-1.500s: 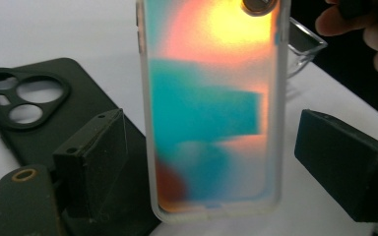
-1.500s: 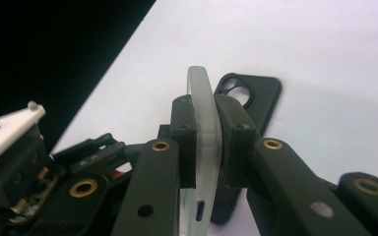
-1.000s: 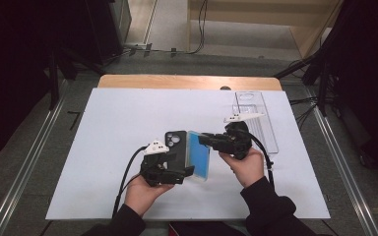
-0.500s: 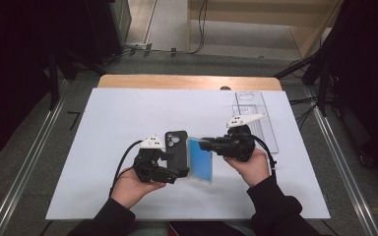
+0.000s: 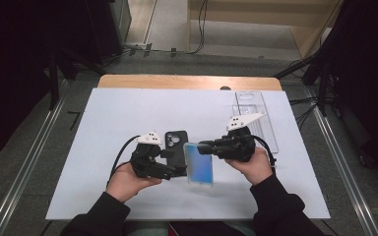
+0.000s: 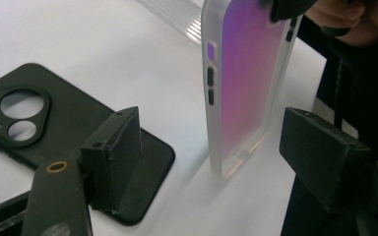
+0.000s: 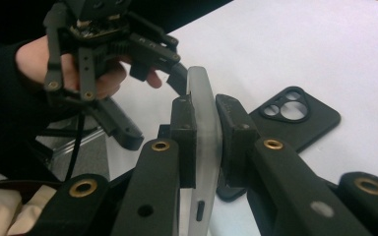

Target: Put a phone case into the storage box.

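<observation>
High view first: the right gripper (image 5: 203, 145) has its jaws clamped on the top edge of a translucent phone case (image 5: 199, 163), holding it up on end over the white tabletop (image 5: 128, 108), a bit toward the near edge and roughly mid-width. The left gripper (image 5: 179, 169) sits just to the left of it, pointing at the case's lower end. A black phone case (image 5: 175, 145) lies flat right behind the left gripper, camera holes toward the far edge. A clear plastic tray (image 5: 252, 110) sits near the far right corner.

Left gripper view: jaws are apart and have just been closing in a little. The translucent case (image 6: 241, 83) stands upright between them, looks purple-pink from here, bottom corner near the tabletop, and neither pad touches it. The black case (image 6: 44, 123) lies flat off to the left, partly behind the left pad.

Right gripper view: both pads squeeze the frosted case (image 7: 204, 123) edge-on, solid grip. The left gripper (image 7: 170, 73) and its hand (image 7: 44, 61) are beyond it, the black case (image 7: 295, 118) flat to the right.
</observation>
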